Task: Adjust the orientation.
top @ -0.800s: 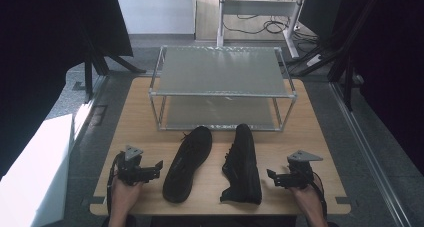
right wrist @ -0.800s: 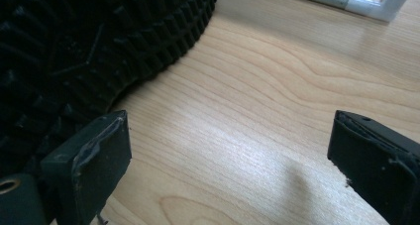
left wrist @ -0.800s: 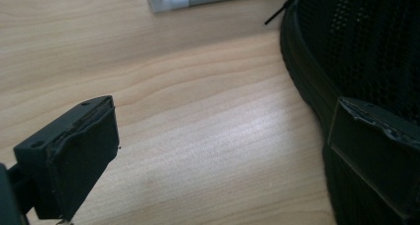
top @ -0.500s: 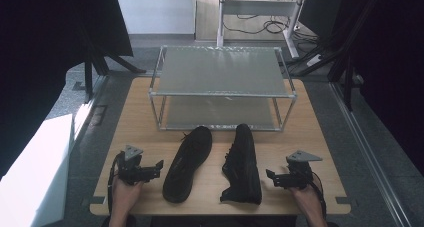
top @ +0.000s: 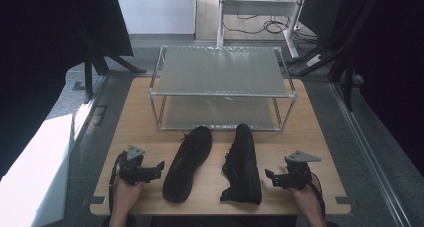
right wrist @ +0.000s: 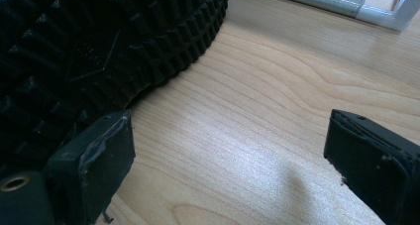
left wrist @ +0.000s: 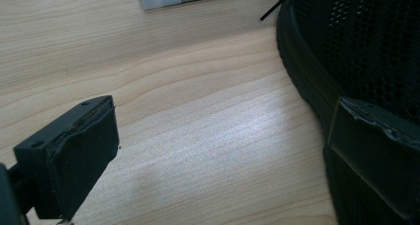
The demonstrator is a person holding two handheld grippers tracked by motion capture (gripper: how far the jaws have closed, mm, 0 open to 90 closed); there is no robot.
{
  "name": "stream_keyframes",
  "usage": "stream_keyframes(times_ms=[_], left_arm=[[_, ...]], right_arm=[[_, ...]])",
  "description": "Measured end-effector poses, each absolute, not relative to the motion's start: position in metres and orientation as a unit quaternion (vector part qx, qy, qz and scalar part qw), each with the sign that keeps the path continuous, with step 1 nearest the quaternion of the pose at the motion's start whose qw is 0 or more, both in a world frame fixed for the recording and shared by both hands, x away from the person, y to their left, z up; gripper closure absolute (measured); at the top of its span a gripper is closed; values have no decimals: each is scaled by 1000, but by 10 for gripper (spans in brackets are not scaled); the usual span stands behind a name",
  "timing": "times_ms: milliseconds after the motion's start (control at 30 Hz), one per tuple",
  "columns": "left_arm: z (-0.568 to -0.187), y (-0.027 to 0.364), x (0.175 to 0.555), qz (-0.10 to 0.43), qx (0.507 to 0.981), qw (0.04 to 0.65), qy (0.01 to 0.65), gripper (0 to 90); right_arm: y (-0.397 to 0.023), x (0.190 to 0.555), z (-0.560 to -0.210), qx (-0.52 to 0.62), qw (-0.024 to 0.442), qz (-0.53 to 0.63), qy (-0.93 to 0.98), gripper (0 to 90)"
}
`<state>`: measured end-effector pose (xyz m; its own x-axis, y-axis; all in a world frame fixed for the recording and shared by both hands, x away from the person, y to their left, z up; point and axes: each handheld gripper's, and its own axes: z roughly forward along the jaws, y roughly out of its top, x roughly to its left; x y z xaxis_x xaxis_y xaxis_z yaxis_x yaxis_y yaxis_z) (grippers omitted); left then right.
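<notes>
Now your two black shoes lie side by side on the bench: left shoe (top: pixel 189 163) upright, right shoe (top: pixel 243 163) tipped on its side, both just before the two-tier rack (top: pixel 220 94). Your left claw (top: pixel 156 170) and right claw (top: pixel 270 177) each flank a shoe, wide open and holding nothing.

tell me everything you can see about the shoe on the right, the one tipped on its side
The right shoe is an all-black lace-up sneaker that looks like mesh fabric with a rubber sole. It lies on its side on the wooden table, toe toward the metal rack, laces facing the other shoe, knobby tread turned outward. The right gripper view shows that lugged sole close up. The right tongs sit just beside it, open, not gripping it.
</notes>
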<state>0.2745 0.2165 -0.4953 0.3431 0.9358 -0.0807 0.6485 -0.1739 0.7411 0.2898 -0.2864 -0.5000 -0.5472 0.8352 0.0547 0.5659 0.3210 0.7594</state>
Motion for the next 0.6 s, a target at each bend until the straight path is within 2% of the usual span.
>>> stream_keyframes(times_ms=[600], left_arm=[[-505, 204, 277, 192, 780, 307, 510, 0]], right_arm=[[-287, 290, -500, 445, 170, 391, 788, 58]])
